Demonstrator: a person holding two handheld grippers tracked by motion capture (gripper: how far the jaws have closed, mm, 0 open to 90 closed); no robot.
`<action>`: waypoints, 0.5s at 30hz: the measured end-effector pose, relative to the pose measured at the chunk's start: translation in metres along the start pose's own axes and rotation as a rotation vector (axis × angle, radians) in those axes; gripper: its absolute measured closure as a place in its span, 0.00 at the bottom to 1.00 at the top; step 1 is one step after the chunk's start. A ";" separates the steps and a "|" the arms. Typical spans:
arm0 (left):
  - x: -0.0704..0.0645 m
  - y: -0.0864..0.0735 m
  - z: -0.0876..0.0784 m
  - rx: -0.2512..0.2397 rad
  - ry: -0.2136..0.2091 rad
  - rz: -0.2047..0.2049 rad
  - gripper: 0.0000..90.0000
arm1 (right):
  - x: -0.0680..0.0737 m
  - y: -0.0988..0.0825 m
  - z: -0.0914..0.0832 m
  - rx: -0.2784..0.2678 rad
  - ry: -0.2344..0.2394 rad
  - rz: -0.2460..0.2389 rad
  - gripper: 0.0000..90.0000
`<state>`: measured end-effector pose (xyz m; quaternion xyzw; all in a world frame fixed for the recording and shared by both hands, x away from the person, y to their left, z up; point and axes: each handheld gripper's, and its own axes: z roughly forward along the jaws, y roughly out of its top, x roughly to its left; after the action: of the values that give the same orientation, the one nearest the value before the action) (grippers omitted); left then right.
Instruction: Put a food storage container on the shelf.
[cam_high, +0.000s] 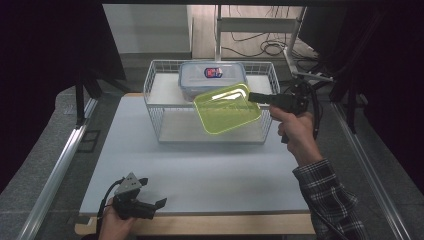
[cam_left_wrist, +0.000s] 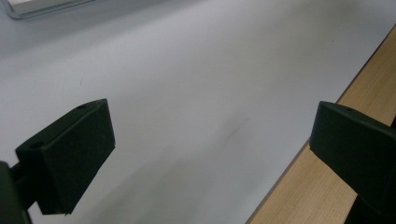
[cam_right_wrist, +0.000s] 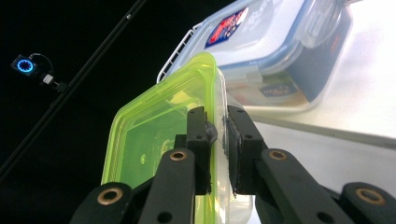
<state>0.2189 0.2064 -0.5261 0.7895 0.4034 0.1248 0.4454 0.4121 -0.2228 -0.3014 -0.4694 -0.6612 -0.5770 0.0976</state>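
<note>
Grey tabletop (cam_high: 200, 165) lay bare; right gripper (cam_high: 255, 96), clenched on the green container (cam_high: 226, 109) rim mid-frame, should keep it level; left gripper (cam_high: 152, 192) idled, released.

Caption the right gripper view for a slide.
Right claw shut on green tub, lidded box behind.

Dim room, black edges, table brightly lit.
</note>
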 end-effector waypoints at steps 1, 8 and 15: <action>0.000 0.000 0.000 0.001 0.000 0.001 0.00 | 0.000 0.001 0.000 -0.002 -0.001 -0.002 0.89; 0.000 0.000 0.000 0.004 -0.001 0.003 0.00 | 0.006 0.013 0.000 -0.022 -0.009 0.000 0.89; -0.001 0.000 0.000 0.003 -0.002 0.003 0.00 | 0.011 0.025 0.001 -0.045 -0.011 0.006 0.90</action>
<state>0.2187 0.2060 -0.5258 0.7910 0.4018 0.1240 0.4444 0.4253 -0.2194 -0.2776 -0.4766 -0.6471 -0.5890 0.0851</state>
